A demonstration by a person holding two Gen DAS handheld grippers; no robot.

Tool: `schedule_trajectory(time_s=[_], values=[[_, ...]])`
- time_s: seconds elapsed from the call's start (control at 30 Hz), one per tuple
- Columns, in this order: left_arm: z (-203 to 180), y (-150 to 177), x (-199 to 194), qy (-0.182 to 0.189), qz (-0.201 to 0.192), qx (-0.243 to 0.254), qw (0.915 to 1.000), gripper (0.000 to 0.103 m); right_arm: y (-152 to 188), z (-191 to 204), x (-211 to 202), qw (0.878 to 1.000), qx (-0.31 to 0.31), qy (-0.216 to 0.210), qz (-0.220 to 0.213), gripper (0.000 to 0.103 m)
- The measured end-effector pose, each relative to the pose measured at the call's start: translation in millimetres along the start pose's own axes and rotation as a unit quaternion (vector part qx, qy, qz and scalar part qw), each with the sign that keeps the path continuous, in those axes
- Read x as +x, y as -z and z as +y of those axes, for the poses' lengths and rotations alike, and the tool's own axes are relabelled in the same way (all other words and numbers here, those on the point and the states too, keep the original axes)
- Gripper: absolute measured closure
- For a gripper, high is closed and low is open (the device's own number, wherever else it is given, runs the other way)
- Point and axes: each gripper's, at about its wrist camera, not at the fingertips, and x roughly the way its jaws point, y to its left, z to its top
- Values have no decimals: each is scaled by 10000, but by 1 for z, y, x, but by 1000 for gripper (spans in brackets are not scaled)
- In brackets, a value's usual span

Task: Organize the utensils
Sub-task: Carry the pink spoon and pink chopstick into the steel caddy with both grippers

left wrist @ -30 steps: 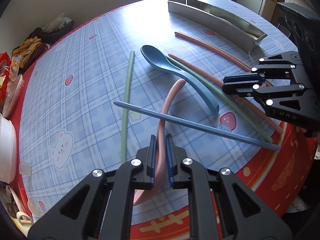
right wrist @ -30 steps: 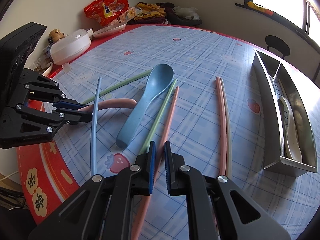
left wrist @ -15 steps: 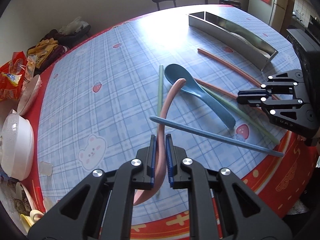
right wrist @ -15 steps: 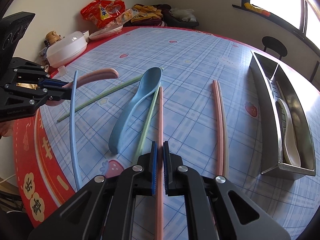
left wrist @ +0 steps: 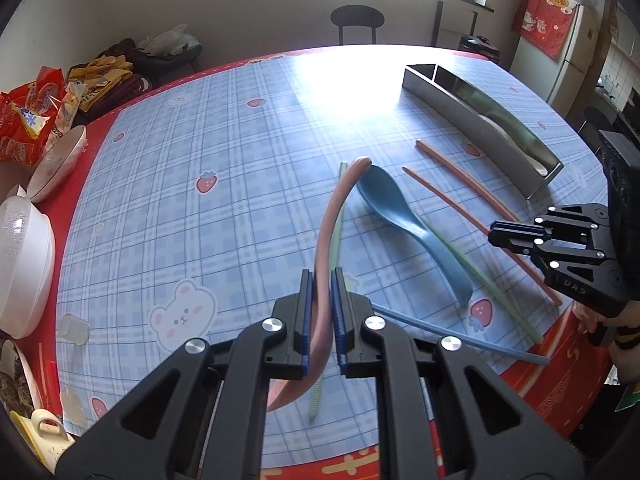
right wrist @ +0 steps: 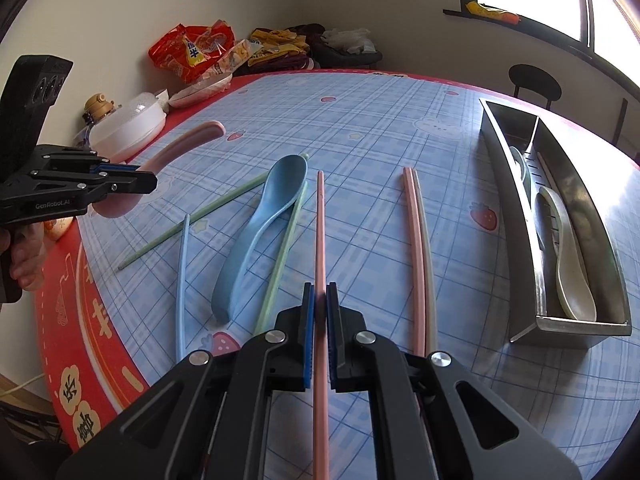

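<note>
My left gripper (left wrist: 322, 280) is shut on a pink spoon (left wrist: 332, 216), held in the air above the table with its handle pointing away. In the right wrist view that left gripper (right wrist: 148, 178) and pink spoon (right wrist: 192, 136) hang at the left. My right gripper (right wrist: 319, 292) is shut on a pink chopstick (right wrist: 319, 220) that runs straight ahead, low over the cloth. A blue spoon (right wrist: 264, 216) lies left of it, between green chopsticks (right wrist: 280, 256). A blue chopstick (right wrist: 182, 276) lies further left. The metal tray (right wrist: 560, 320) at the right holds a white spoon (right wrist: 568, 248).
A pink and a beige chopstick (right wrist: 416, 248) lie side by side between my right gripper and the tray. White bowls (left wrist: 24, 256), snack bags (right wrist: 192, 52) and clothes crowd the table's far-left rim. A black chair (left wrist: 356, 20) stands beyond the table.
My left gripper has lifted the pink spoon off the table and swung it. My right gripper has closed onto the pink chopstick, which now lines up straight ahead.
</note>
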Motion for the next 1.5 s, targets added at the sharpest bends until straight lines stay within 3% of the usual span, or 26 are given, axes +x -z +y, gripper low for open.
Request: schedule_trajectory(time_s=[0.37, 0.8, 1.13, 1.5], values=[[-39, -4, -19, 816, -600, -283, 9945, 90, 3, -32, -34, 9959, 632, -312, -573, 97], [-74, -34, -5, 1074, -567, -380, 9919, 90, -17, -83, -84, 9883, 868, -100, -1251, 97], [-109, -97, 21, 928, -410, -520, 9935, 90, -58, -155, -74, 9828, 1170, 107, -1427, 97], [-153, -180, 87, 1358, -216, -1385, 9808, 90, -50, -198, -43, 9763, 1764, -124, -1249, 97]])
